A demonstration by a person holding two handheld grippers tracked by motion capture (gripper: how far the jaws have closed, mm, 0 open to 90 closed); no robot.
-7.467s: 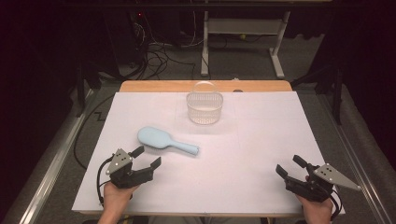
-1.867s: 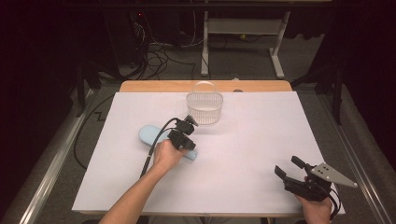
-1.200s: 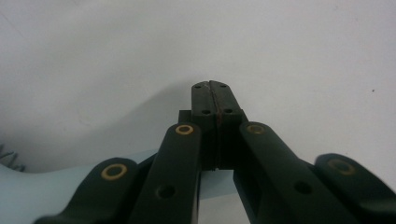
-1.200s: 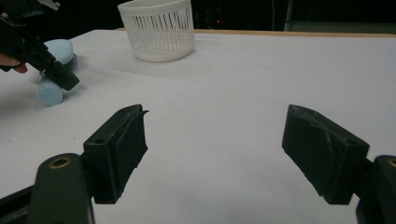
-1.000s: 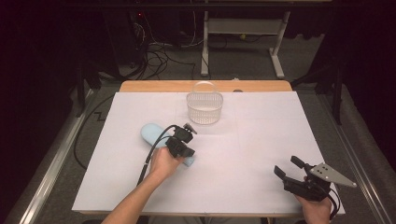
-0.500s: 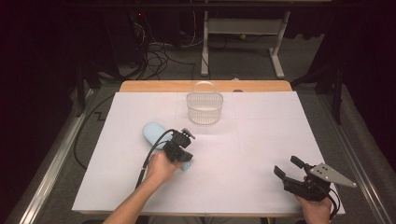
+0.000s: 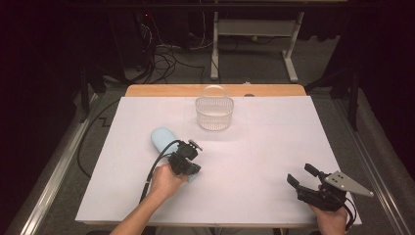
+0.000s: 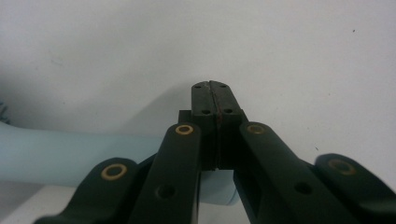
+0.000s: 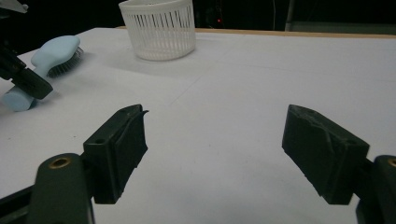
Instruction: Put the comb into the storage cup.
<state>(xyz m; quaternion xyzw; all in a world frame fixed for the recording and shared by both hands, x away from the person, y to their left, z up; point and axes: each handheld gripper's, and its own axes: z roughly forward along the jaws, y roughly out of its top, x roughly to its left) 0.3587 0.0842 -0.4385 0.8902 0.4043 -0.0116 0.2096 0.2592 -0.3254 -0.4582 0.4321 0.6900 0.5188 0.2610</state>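
A: The left claw (image 7: 187,165) has its jaws pressed flat together, pad against pad, with nothing between them. In the left gripper view you can see the seam where the two pads meet. It sits low over the handle of the light blue hairbrush (image 7: 163,138), which passes under the jaws.

B: So it isn't gripping the brush?

A: No. In the left gripper view the pale blue handle (image 8: 70,156) lies across beneath the jaws, its blunt end showing just past them, and the closed tips stick out over bare white worktop (image 7: 264,147) beyond it. Whether the jaws touch the handle I cannot tell.

B: And where is the brush on the worktop?

A: Left of the middle, lying flat, bristles down. Its broad head points away to the far left and its handle runs back toward the person's left hand (image 7: 164,181). The right gripper view shows it at the far left edge, bristles under the head.

B: The other claw?

A: The right claw (image 7: 307,178) rests near the right front corner, jaws wide apart and empty, well apart from the brush.

B: Anything else out there?

A: A white slatted basket (image 7: 214,112) stands upright near the far edge, behind the brush and apart from it.
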